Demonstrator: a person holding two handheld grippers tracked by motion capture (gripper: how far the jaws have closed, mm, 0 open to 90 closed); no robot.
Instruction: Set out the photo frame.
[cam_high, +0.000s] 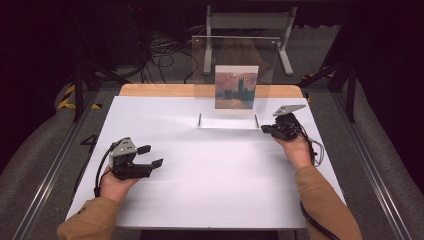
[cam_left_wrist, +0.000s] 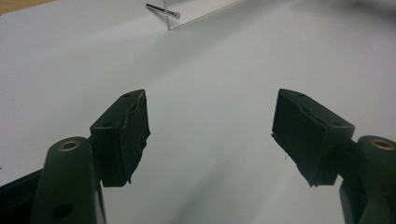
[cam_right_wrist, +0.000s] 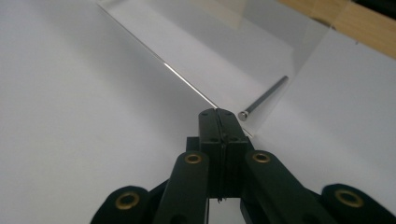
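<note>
Forearms enter from 6 o'clock. Left gripper rests at 8 o'clock on the white tabletop, jaws wide apart and empty. Right gripper at 2 o'clock has jaws pressed together at the acrylic stand's base corner. Picture stands at 12 o'clock.

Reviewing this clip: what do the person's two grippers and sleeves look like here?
Both grippers are black. The left gripper has blocky, rough-edged pads, brass-ringed holes in its arms, a grey three-cornered plate on top and a black cable trailing back. The right gripper has the same brass rings, a grey plate and a looping black cable. The person wears tan-brown sleeves on both forearms.
</note>
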